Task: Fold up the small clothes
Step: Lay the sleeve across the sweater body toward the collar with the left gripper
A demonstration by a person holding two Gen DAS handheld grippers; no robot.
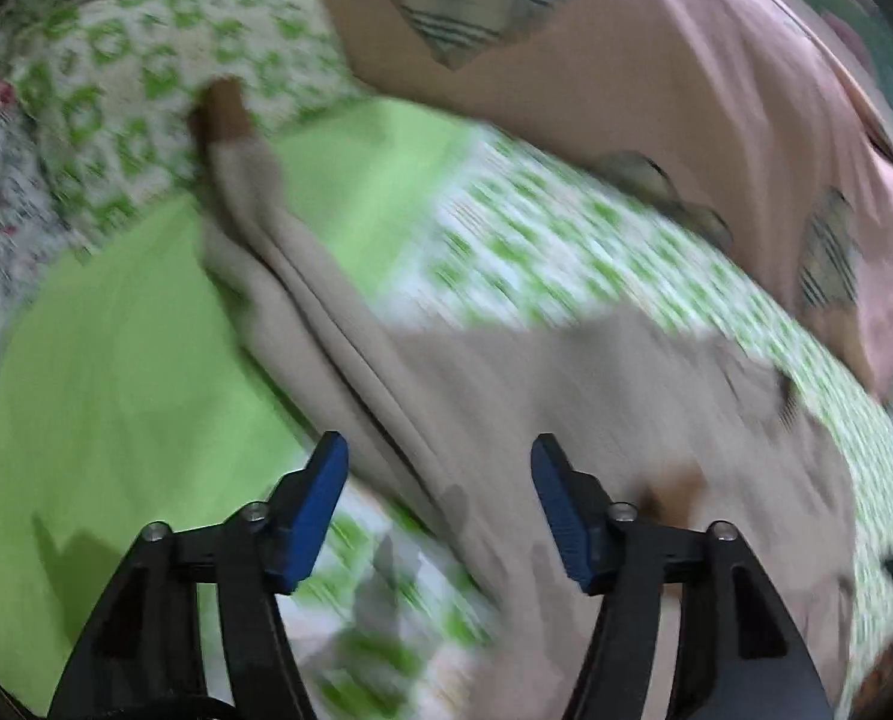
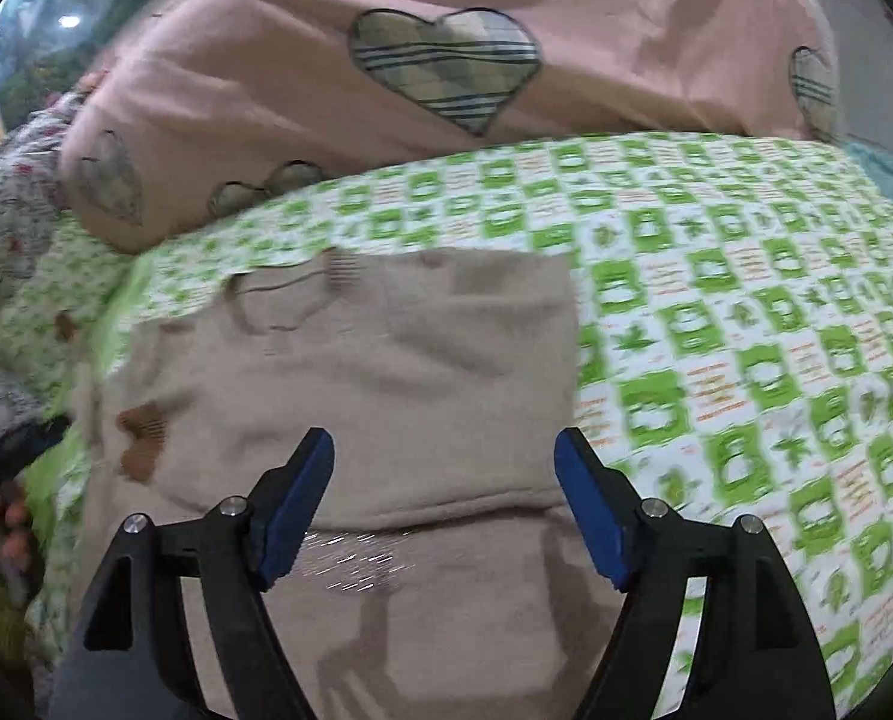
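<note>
Surface: green-and-white checked bedsheet [image 2: 746, 312] covers the bed, with a pink quilt with plaid heart patches [image 2: 446, 108] bunched along its far edge.
Garment: small beige knit garment with brown motifs [image 2: 386, 360] lies flat on the sheet, one layer already doubled over so a fold edge crosses it side to side in the right wrist view.
Right claw: your right gripper [image 2: 443, 504] hangs above that fold edge, blue pads spread wide, nothing between them.
Left claw: your left gripper [image 1: 440, 504] is likewise released and empty; a ridge of the beige cloth [image 1: 338, 324] runs away from just ahead of its tips toward the bed's far left, beside a plain lime-green cloth [image 1: 116, 390].
Key relation: garment sits straight ahead and below both claws, its long axis running across the right view; the right one looks nearer its middle, I'd judge.
Blur: left view is smeared, so fine edges there can't be read.
</note>
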